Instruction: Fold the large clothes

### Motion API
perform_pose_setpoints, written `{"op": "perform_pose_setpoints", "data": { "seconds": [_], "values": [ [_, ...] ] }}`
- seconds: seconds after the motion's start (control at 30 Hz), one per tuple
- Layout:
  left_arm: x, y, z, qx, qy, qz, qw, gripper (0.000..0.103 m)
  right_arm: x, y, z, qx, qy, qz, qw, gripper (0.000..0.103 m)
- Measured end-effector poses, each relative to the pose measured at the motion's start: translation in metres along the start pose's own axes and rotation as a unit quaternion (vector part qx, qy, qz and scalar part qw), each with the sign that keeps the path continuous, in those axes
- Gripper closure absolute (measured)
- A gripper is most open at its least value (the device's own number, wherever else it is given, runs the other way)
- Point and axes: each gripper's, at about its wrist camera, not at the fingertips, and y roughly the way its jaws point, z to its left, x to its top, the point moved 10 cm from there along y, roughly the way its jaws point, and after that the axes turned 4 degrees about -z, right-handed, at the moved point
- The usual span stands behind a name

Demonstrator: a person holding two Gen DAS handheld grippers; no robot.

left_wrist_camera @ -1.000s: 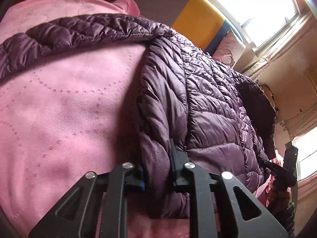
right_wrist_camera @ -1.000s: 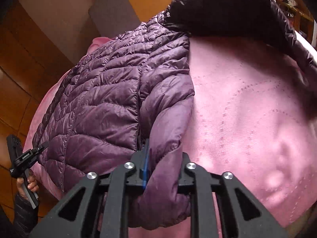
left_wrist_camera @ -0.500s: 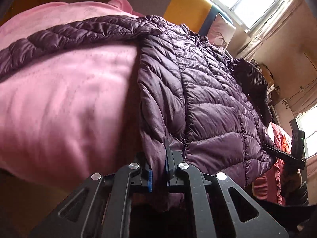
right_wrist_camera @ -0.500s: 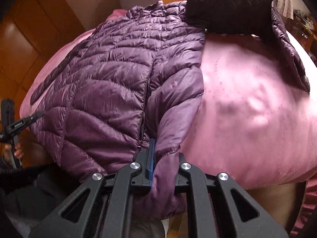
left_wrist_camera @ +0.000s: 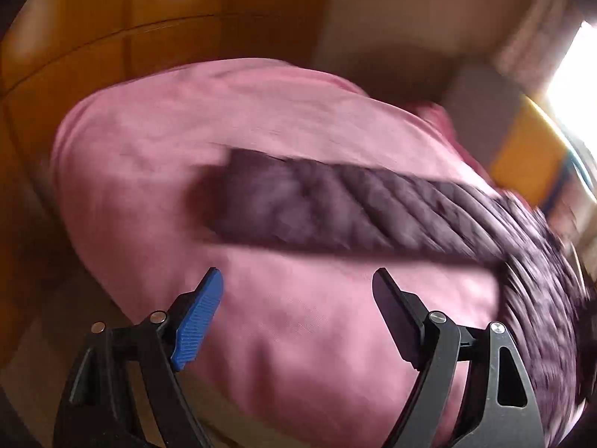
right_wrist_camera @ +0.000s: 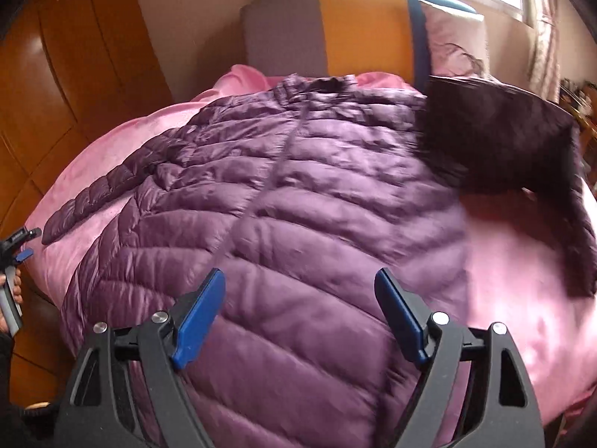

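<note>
So both grippers are letting go right now. The right gripper [right_wrist_camera: 300,291] has its jaws opening, spread wide over the lower front of the jacket [right_wrist_camera: 283,201], and nothing is pinched between the blue pads [right_wrist_camera: 197,310]. The left gripper [left_wrist_camera: 298,293] is the same deal: jaws opening, only pink bedspread [left_wrist_camera: 298,336] showing between them, no fabric caught.

The jacket is a purple quilted puffer lying front-up on the bed, zipper [right_wrist_camera: 276,171] running up the middle toward the collar [right_wrist_camera: 321,84] near the headboard [right_wrist_camera: 358,26]. One sleeve [right_wrist_camera: 97,190] stretches out flat toward the wardrobe [right_wrist_camera: 74,59] side. The other sleeve [right_wrist_camera: 522,156] looks darker and bends down the far side of the bedspread. A pillow [right_wrist_camera: 455,41] leans on the headboard under the window.

The left wrist view is pretty blurred. You can still make out the stretched sleeve [left_wrist_camera: 335,212] lying across the pink cover just beyond the fingers, apart from them, with the jacket body off at the right edge.

At the left edge of the right wrist view you can see a hand [right_wrist_camera: 11,291] holding the other gripper's handle, near the sleeve cuff but not touching it.
</note>
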Motion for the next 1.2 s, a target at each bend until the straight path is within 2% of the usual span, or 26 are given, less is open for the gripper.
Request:
{"op": "perform_pose_setpoints", "data": {
  "seconds": [0.1,0.17,0.23,0.3,0.33,0.37,0.5,0.53,0.57,0.6,0.67,0.73,0.8,0.83,0.87,0.9,0.93,1.2],
  "values": [
    [0.030,0.040,0.053,0.054,-0.055,0.010,0.9970,0.022,0.007,0.027,0.036,0.022,-0.010,0.001,1.000,0.021],
    [0.039,0.062,0.075,0.061,-0.089,0.028,0.9938,0.022,0.008,0.047,0.052,0.017,-0.021,0.007,1.000,0.021],
    [0.044,0.081,0.083,0.041,-0.120,0.046,0.9909,0.026,0.007,0.064,0.061,0.004,-0.037,0.012,0.999,0.021],
    [0.048,0.089,0.081,0.037,-0.108,0.048,0.9923,0.067,0.004,0.076,0.068,-0.006,-0.051,0.016,0.999,0.021],
    [0.049,0.093,0.080,0.048,-0.088,0.052,0.9936,0.089,0.003,0.081,0.070,-0.011,-0.058,0.018,0.998,0.020],
    [0.048,0.093,0.079,0.045,-0.075,0.058,0.9945,0.103,0.001,0.085,0.072,-0.015,-0.064,0.019,0.998,0.020],
    [0.050,0.079,0.092,0.044,-0.068,0.043,0.9958,0.103,-0.013,0.091,0.077,-0.011,-0.069,0.032,0.997,0.020],
    [0.048,0.079,0.095,0.053,-0.064,0.045,0.9955,0.103,-0.016,0.093,0.079,-0.013,-0.073,0.032,0.997,0.020],
    [0.048,0.079,0.106,0.106,-0.047,0.040,0.9924,0.103,-0.017,0.095,0.079,-0.013,-0.074,0.030,0.997,0.020],
    [0.049,0.076,0.112,0.125,-0.035,0.034,0.9910,0.103,-0.018,0.096,0.079,-0.011,-0.069,0.030,0.997,0.020],
    [0.045,0.075,0.114,0.113,-0.053,0.044,0.9912,0.103,-0.019,0.098,0.077,-0.005,-0.060,0.032,0.998,0.019],
    [0.054,0.059,0.109,0.110,-0.065,0.014,0.9917,0.103,-0.018,0.098,0.077,-0.006,-0.060,0.032,0.998,0.019],
    [0.063,0.042,0.092,0.101,-0.049,-0.016,0.9936,0.091,-0.018,0.097,0.076,-0.010,-0.059,0.032,0.998,0.019],
    [0.066,0.036,0.085,0.101,-0.041,-0.025,0.9937,0.059,-0.018,0.097,0.076,-0.012,-0.057,0.033,0.998,0.019],
    [0.068,0.030,0.077,0.103,-0.036,-0.035,0.9935,0.023,-0.018,0.096,0.076,-0.014,-0.058,0.032,0.998,0.018],
    [0.071,0.022,0.072,0.098,-0.034,-0.052,0.9933,0.017,-0.018,0.095,0.076,-0.018,-0.060,0.032,0.998,0.018],
    [0.073,0.015,0.062,0.088,-0.030,-0.065,0.9935,0.017,-0.018,0.093,0.077,-0.026,-0.065,0.034,0.997,0.018],
    [0.046,-0.007,-0.036,-0.013,0.013,-0.050,0.9986,0.017,-0.021,0.079,0.081,-0.048,-0.090,0.014,0.995,0.014]
  ]
}}
